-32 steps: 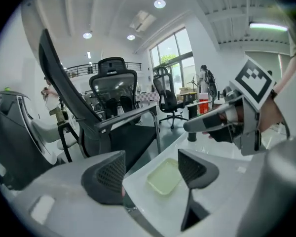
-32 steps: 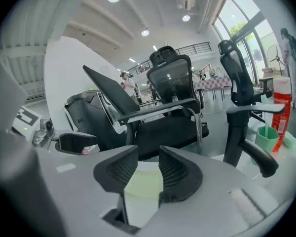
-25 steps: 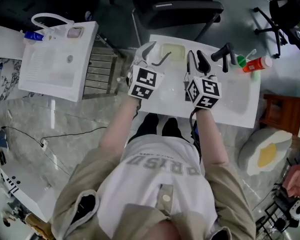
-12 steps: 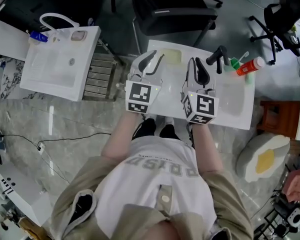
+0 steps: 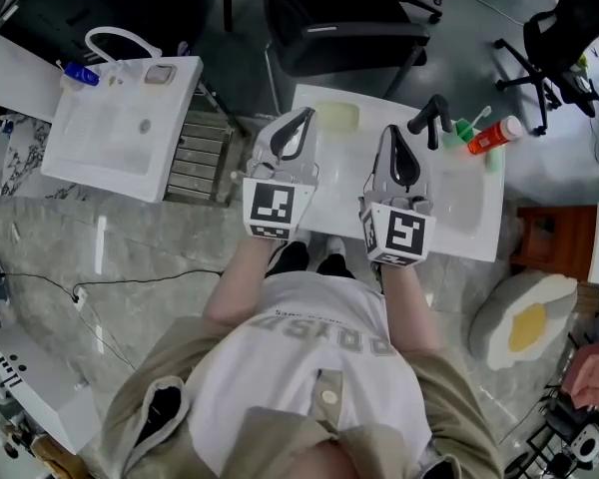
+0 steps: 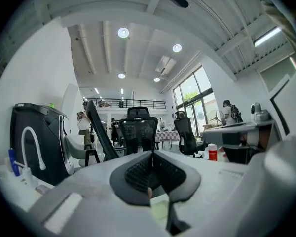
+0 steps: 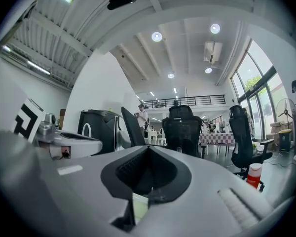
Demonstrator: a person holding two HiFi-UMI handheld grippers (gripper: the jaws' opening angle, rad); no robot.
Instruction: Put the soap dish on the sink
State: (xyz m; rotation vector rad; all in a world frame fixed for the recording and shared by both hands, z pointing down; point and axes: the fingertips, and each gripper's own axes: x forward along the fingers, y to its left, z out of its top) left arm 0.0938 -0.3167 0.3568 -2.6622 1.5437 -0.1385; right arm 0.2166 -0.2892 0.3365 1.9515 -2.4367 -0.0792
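Note:
The pale green soap dish (image 5: 337,118) lies at the far edge of the white sink top (image 5: 474,230) in front of me. My left gripper (image 5: 301,120) hovers just left of the dish, held level. Its jaws have just been closing and now meet with nothing between them. My right gripper (image 5: 395,136) hovers to the right of the dish, over the basin; its jaws have also just closed on nothing. In the left gripper view the left gripper (image 6: 152,157) points out into the room, as does the right gripper (image 7: 148,152) in its own view.
A black faucet (image 5: 431,116) and an orange bottle (image 5: 491,130) stand at the sink top's far right. A second white sink (image 5: 120,128) with a white faucet (image 5: 115,40) sits to the left. Black office chairs (image 5: 339,28) stand beyond.
Both grippers went from open to shut, with nothing taken hold of. Both also drew back from the soap dish towards the person.

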